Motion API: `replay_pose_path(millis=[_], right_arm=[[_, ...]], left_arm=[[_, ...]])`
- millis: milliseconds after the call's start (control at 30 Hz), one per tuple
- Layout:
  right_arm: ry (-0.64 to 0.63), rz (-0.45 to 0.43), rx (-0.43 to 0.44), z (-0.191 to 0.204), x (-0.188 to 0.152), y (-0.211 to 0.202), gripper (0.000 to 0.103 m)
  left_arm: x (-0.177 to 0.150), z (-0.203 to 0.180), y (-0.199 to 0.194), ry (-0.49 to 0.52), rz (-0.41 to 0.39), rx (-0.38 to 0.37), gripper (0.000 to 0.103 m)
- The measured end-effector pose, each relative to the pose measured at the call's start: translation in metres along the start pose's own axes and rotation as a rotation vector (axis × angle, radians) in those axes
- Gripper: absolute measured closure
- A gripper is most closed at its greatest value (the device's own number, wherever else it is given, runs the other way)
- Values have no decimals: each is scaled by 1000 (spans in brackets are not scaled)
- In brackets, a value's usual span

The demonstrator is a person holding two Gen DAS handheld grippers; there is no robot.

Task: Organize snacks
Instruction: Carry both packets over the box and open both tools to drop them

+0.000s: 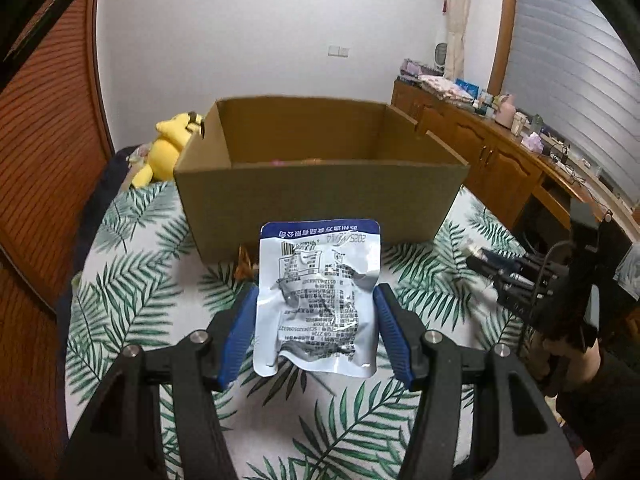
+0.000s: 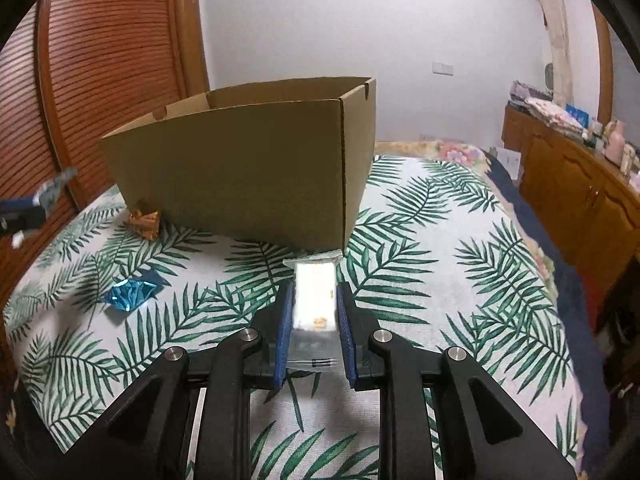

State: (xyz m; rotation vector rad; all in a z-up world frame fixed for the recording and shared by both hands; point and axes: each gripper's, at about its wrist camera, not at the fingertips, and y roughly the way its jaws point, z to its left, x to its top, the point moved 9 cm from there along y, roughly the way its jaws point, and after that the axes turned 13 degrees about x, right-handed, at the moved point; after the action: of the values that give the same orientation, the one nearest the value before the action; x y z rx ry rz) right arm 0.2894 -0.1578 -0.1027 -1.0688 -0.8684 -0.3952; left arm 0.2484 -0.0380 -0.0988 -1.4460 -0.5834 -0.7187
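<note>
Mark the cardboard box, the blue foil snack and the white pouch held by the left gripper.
cardboard box (image 1: 320,212), left wrist view, on its near outer wall.
blue foil snack (image 2: 130,294), right wrist view, on the middle of its crinkled wrapper.
white pouch (image 1: 318,296), left wrist view, on its printed back face.

The cardboard box (image 2: 248,168) stands on the bed (image 2: 460,280), centre of the frame. A small wrapped snack (image 2: 146,222) touches its lower left; another wrapper (image 2: 130,296) lies lower left.
</note>
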Motion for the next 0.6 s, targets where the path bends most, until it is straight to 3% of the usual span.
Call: replay_pose_path(millis=[200,600], right_arm=[[18,-35,-1,0,19,-18,83],[-16,-142,83,22,97,-63,83]], left_arm=[[26,-5,-5,10,-39,-9,45],[65,-4,1,18,-96,-26,45]])
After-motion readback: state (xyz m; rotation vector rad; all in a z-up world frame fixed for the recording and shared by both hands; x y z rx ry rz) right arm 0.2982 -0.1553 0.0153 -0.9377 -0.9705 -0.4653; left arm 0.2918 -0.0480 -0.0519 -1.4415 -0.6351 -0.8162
